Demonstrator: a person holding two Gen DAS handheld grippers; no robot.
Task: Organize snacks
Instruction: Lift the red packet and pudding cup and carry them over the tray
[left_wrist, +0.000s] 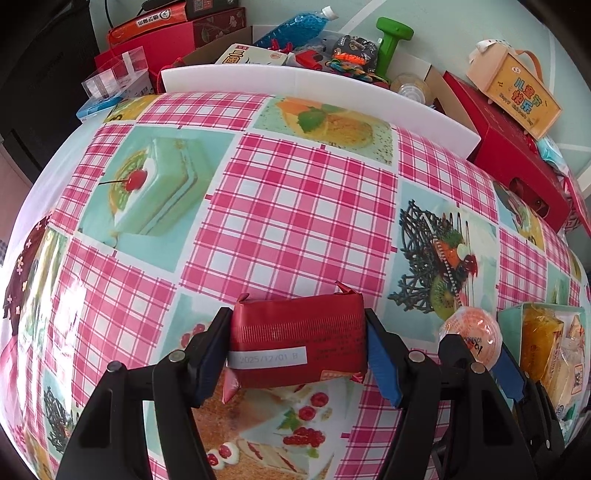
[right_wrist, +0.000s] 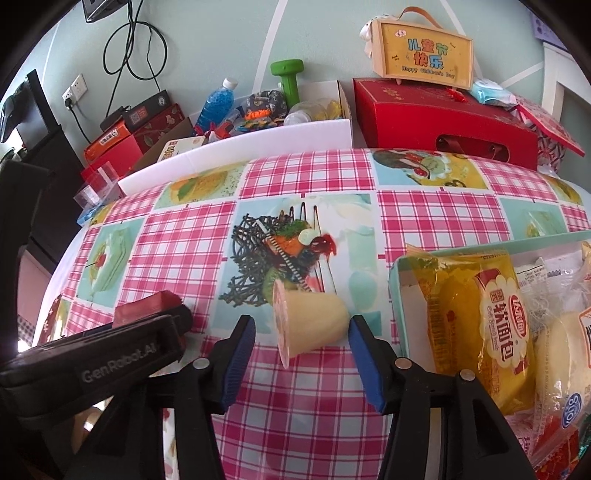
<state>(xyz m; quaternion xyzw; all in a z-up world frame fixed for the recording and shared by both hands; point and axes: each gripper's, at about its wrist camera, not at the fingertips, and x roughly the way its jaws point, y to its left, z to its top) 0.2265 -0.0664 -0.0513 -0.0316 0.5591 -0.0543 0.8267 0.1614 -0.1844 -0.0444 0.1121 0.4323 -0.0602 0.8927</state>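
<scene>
My left gripper (left_wrist: 299, 343) is shut on a red foil snack packet (left_wrist: 299, 341) with a white date label, held just above the checked tablecloth (left_wrist: 295, 206). My right gripper (right_wrist: 301, 352) is open around a pudding cup (right_wrist: 308, 319) lying on its side on the cloth; its right pad touches the cup's base, its left pad stands apart. The cup also shows in the left wrist view (left_wrist: 471, 332), between the right gripper's fingers. A pale blue snack box (right_wrist: 397, 284) at the right holds yellow bread packets (right_wrist: 491, 325); it also shows in the left wrist view (left_wrist: 511, 315).
A white foam board (right_wrist: 236, 147) stands along the table's far edge. Behind it are a cardboard box of toys, a blue bottle (right_wrist: 216, 103), a green dumbbell (right_wrist: 288, 79), red gift boxes (right_wrist: 436, 118) and a wooden sign (right_wrist: 424, 51). A clear plastic box (left_wrist: 110, 74) sits far left.
</scene>
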